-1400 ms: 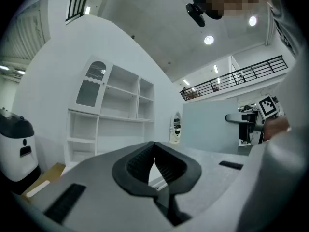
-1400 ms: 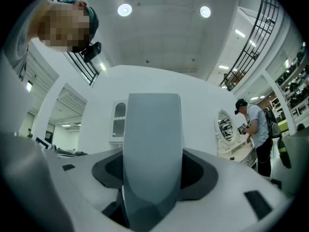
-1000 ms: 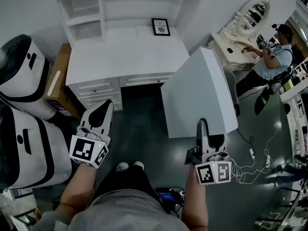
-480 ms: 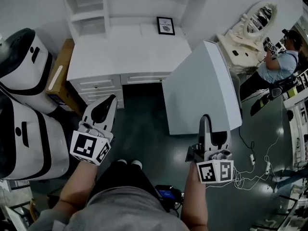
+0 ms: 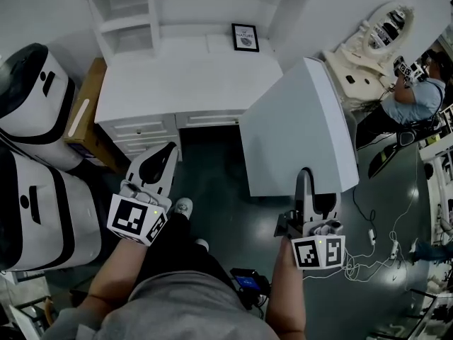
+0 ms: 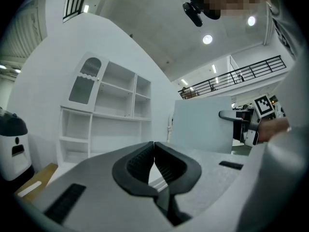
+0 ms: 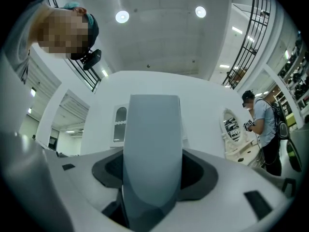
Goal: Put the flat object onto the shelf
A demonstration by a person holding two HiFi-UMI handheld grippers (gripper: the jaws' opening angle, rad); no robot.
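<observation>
1. Pinching the flat panel (image 5: 297, 129) by its near edge in the right gripper (image 5: 304, 186), jaws tight on both faces. In the right gripper view, rising straight up from between the dark pads (image 7: 108, 170) and filling the middle.
2. Holding that panel off the floor and tilted, reaching up and away from the right gripper, with its far left corner close to the front edge of the white desk (image 5: 184, 76).
3. Carrying nothing in the left gripper (image 5: 159, 163): jaws pressed together, tips touching, no gap and nothing caught between them in the left gripper view.
4. Well ahead of the left gripper and a little to its left, on the back of the desk: the white shelf unit (image 5: 131, 13), open compartments facing this way. Not touched by the panel, well apart from both grippers.
5. Ahead, between the two grippers' lines: a small framed picture (image 5: 245, 37) upright at the rear of the desk.
6. Left of the left gripper: two white-and-black machines (image 5: 35, 105), with a cardboard box (image 5: 85, 119) between them and the desk.
7. Just behind the left gripper, toward the right one: a pale shoe (image 5: 182, 207) on the dark floor.
8. Far off to the right of the right gripper: another person (image 5: 414, 94) at a vanity with an oval mirror (image 5: 389, 27). Nearer, on the floor to the right gripper's right: white cables (image 5: 368, 239).
</observation>
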